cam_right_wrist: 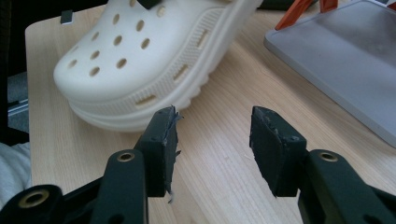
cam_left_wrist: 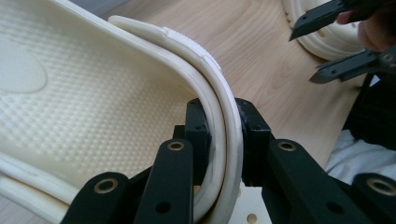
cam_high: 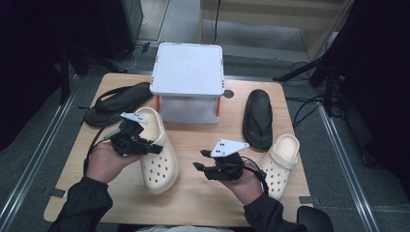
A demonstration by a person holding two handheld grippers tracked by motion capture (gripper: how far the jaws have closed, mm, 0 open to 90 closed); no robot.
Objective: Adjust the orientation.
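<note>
Gripping the side wall of the cream clog (cam_high: 157, 154), which sits just in front of the white rack (cam_high: 187, 70), the left gripper (cam_high: 153, 148) pinches it while the right gripper (cam_high: 199, 160), near the clog's toe, gapes empty.

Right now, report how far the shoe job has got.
Done: nothing looks put away yet; both black sandals and the other cream clog lie on the table. In hand: the left tool is clamped on one cream clog's rim. Left: placing it, likely at the white rack; the right tool is open, idle.
</note>
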